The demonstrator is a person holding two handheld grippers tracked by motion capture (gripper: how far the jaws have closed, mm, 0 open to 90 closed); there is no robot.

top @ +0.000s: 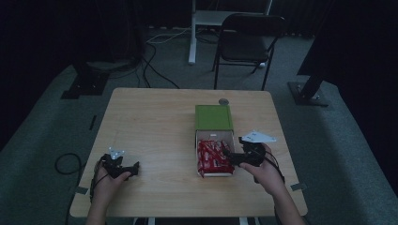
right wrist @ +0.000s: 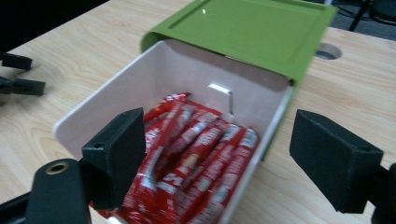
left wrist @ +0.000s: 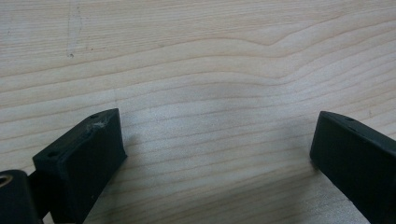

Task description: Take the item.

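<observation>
The left half of the table point(top: 155, 126) lies bare — open wood on every side of the left gripper point(top: 123, 169). Right of centre stands the white box point(top: 213, 138), its green lid point(top: 214, 117) slid toward the far edge, covering the far part. The near part is open from above, packed with red packets point(top: 211, 157) — the right gripper point(top: 233, 158) sits at its near right corner.

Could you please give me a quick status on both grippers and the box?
Left gripper open, low over bare table. Right gripper open, at box of red packets. Green lid slid halfway back. Nothing in the way.
</observation>
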